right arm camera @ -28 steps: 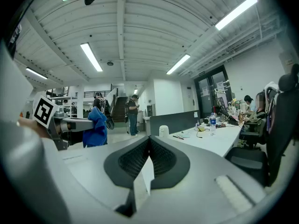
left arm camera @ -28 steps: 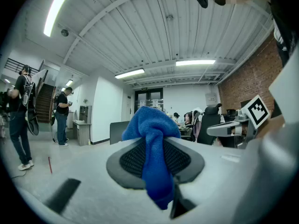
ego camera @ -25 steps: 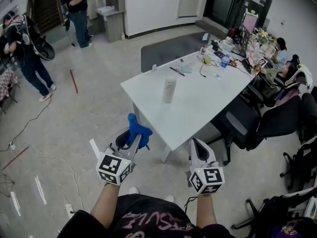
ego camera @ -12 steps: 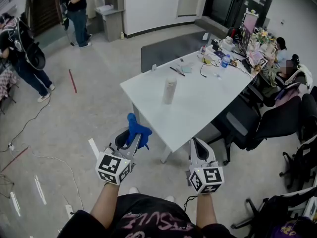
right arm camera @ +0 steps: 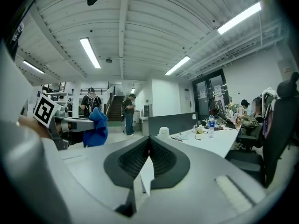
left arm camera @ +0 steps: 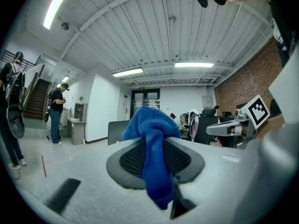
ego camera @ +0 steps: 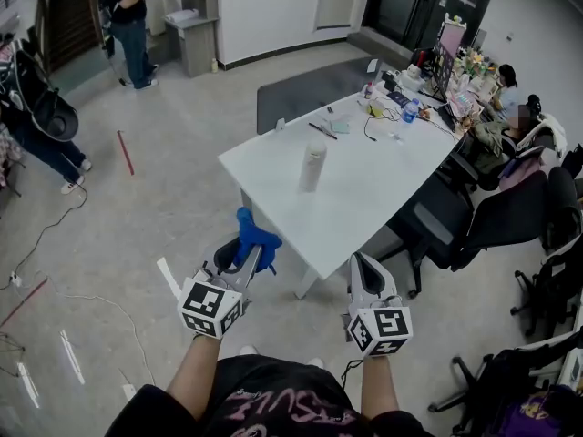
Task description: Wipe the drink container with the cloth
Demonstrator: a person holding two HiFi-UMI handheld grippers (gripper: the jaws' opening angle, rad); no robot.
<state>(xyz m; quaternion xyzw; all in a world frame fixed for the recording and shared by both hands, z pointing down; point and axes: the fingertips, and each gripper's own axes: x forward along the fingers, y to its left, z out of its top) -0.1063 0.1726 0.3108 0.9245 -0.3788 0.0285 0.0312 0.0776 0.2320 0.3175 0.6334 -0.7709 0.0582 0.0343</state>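
Observation:
The drink container (ego camera: 311, 167), a tall pale tumbler with a lid, stands upright near the middle of the white table (ego camera: 364, 198); its top shows in the right gripper view (right arm camera: 164, 132). My left gripper (ego camera: 248, 258) is shut on a blue cloth (ego camera: 252, 238), which bunches out past the jaws (left arm camera: 154, 148) and hangs over the floor, short of the table's near corner. My right gripper (ego camera: 365, 271) is shut with nothing in it, held just off the table's front edge. Both grippers are well apart from the container.
A water bottle (ego camera: 409, 111), cables and small items clutter the table's far end. Black office chairs (ego camera: 496, 221) line its right side, where a person sits at the far right. People (ego camera: 127, 25) stand on the floor at far left. A grey partition (ego camera: 301, 94) stands behind the table.
The head view has drifted slightly, so the table sits a little nearer. Both grippers keep their places and the cloth stays held. The person at far left has moved further off.

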